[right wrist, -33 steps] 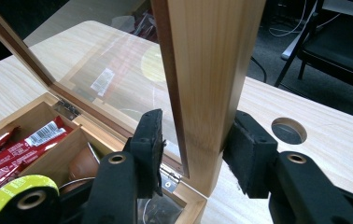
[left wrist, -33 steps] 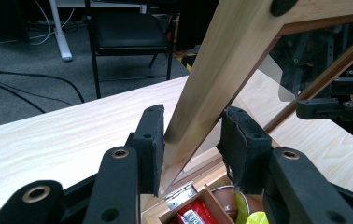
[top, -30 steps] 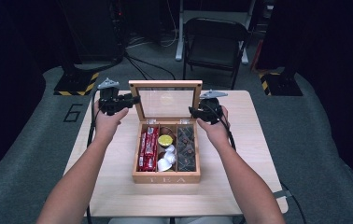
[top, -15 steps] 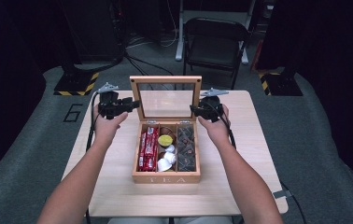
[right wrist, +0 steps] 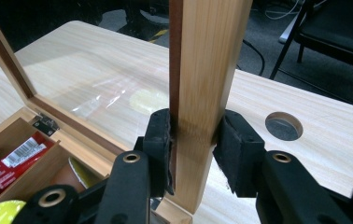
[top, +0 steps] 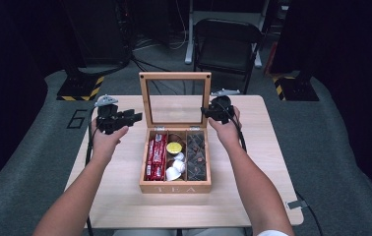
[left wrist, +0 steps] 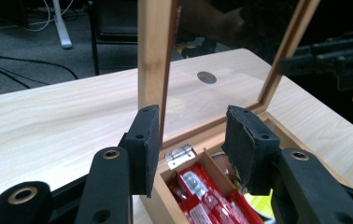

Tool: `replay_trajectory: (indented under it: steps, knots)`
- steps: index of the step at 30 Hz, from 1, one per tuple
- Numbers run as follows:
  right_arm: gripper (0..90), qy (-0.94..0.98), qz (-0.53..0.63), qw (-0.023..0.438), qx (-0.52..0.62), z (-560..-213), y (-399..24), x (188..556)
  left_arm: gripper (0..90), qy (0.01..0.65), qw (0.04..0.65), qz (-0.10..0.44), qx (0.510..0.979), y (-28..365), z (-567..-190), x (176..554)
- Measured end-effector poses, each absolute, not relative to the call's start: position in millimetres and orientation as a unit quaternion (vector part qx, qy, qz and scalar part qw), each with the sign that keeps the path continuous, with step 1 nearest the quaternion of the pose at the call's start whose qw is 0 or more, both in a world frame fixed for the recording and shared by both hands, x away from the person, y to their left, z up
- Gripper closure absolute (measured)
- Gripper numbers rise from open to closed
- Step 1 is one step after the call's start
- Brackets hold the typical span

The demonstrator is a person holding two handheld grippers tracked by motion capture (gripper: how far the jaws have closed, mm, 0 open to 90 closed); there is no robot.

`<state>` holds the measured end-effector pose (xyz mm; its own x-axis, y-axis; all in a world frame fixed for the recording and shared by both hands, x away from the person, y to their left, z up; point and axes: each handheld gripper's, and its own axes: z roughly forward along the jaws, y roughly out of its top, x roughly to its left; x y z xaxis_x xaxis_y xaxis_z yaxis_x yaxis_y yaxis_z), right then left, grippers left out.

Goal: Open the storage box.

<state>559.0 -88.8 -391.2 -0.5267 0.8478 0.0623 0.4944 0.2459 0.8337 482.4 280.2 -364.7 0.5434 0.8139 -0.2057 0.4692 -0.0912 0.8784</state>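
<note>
Near the middle of the pale wooden table [top: 253, 196], toward the person's edge: a light wooden tea box [top: 175, 187], "TEA" on the front wall facing the person. Stands open, with its glass-paned wooden lid [top: 175, 77] raised upright on the back edge. Pane facing the person, hinged edge running left to right, both side rails pointing straight up.

Right tongs [top: 209, 112]: just closed, now pinching the lid's right side rail low down, one pad on the front face and one on the back. Probably gripped there to steady the lid and swing it about the small metal hinge [left wrist: 178, 154] without touching the glass.

Left tongs [left wrist: 195, 140]: just opened a little, pads spread, nothing pinched. Levelled at the lid's left rail, one pad just beside it, the other out over the box. Looks like lining up for a matching hold on that side, for an even swing rather than a twist.

Inside, three compartments running front to back: red foil packets [top: 156, 157] on the left, a yellow-topped capsule [top: 174, 147] and white capsules [top: 175, 167] in the middle, dark packets [top: 196, 156] on the right. All lying below the rim, hence clear of the lid's path down.
</note>
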Motion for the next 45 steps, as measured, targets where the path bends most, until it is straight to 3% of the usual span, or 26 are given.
replay_trajectory:
  steps: [28,37,45]
  knots:
    - [64.3,0.747,0.421,0.19,0.478,-393,-85,574,55.0,0.446,0.503,0.166,0.722,280,-388,456]
    - [50.9,0.755,0.413,0.195,0.471,-394,-84,565,53.7,0.452,0.51,0.163,0.714,284,-384,447]
    - [47.9,0.772,0.414,0.191,0.443,-402,-86,540,53.7,0.458,0.513,0.169,0.706,287,-390,437]
